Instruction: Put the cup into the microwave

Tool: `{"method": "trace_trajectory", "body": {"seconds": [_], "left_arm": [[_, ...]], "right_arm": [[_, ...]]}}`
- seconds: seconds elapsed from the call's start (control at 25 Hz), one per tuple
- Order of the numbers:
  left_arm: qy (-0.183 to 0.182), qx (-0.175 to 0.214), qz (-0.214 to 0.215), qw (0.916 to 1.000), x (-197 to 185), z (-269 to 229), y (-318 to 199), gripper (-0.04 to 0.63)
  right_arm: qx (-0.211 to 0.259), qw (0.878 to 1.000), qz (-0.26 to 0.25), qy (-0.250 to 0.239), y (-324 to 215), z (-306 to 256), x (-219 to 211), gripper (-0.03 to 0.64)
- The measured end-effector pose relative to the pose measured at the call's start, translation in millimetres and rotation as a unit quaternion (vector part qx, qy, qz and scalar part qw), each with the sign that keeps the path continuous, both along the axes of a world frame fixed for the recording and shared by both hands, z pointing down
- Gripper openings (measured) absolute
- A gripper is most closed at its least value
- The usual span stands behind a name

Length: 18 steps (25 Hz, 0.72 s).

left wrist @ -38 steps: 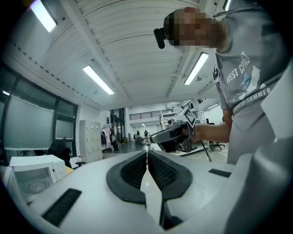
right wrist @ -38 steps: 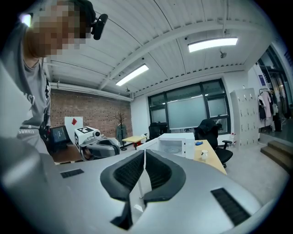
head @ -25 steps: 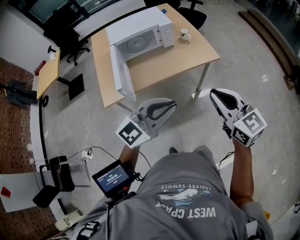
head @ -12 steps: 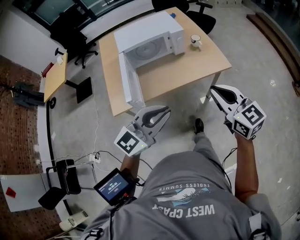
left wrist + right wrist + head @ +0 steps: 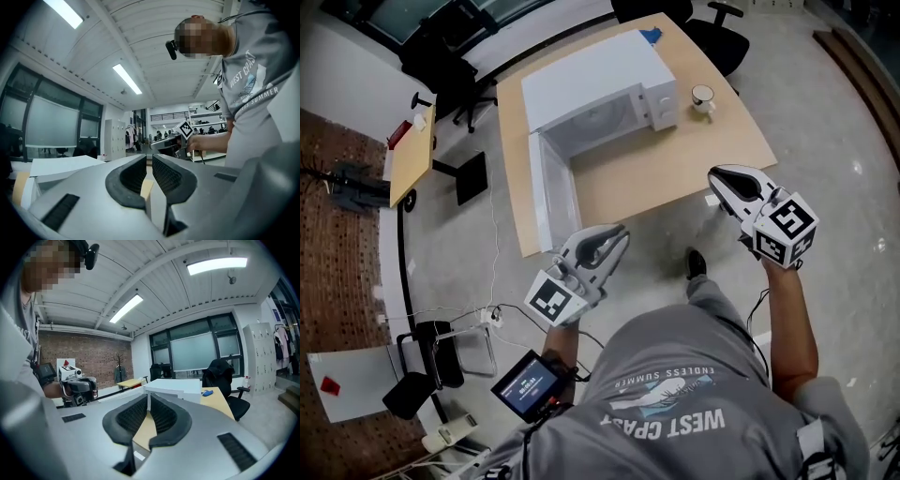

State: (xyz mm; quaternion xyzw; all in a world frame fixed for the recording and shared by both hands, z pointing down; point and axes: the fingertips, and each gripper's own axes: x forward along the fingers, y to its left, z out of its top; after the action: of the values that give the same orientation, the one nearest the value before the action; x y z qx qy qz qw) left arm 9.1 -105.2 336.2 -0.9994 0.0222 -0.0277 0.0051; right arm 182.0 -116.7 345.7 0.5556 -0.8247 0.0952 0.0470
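On the wooden table (image 5: 675,169) stands a white microwave (image 5: 600,80) with its door (image 5: 546,192) swung open toward me. To the microwave's right, a white cup (image 5: 703,96) sits on the tabletop. My left gripper (image 5: 622,231) hovers off the table's near edge, just right of the door, shut and empty (image 5: 149,161). Shut and empty too, my right gripper (image 5: 713,176) hangs over the table's near right corner, well short of the cup. In the right gripper view the microwave (image 5: 173,386) shows beyond the closed jaws (image 5: 149,398). Neither gripper view shows the cup.
A blue object (image 5: 650,36) lies on the table behind the microwave. Black office chairs (image 5: 717,23) stand behind the table and at the left (image 5: 441,56). A small side table (image 5: 411,155), floor cables and a power strip (image 5: 487,314) are at the left.
The person has walked toward the table, so the table and microwave sit closer in the head view. Both grippers moved forward with them and stayed shut.
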Motion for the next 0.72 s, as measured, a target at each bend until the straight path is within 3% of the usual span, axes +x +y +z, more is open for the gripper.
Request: {"method": "trace_trajectory", "body": {"seconds": [0.16,0.28,0.4,0.48,0.56,0.72], "left_arm": [[-0.006,-0.014,-0.005,0.9999,29,-1,-17,0.032],[-0.019,-0.027,-0.013,0.9994,55,12,-38,0.104],[-0.033,-0.033,-0.023,0.9987,75,23,-55,0.11],[-0.041,-0.035,-0.03,0.9981,87,29,-64,0.11],[-0.053,-0.039,-0.039,0.9971,95,36,-73,0.11],[-0.076,-0.059,-0.057,0.9937,104,51,-89,0.11]], "right_arm": [[-0.02,1.0,0.0,0.005,-35,11,39,0.021],[-0.038,0.999,0.006,0.0,-72,34,80,0.021],[-0.06,0.998,0.012,-0.003,-108,62,116,0.025],[-0.079,0.997,0.017,0.003,-132,84,139,0.048],[-0.104,0.994,0.022,0.015,-153,110,161,0.121],[-0.152,0.987,0.045,0.033,-189,165,203,0.123]]}}
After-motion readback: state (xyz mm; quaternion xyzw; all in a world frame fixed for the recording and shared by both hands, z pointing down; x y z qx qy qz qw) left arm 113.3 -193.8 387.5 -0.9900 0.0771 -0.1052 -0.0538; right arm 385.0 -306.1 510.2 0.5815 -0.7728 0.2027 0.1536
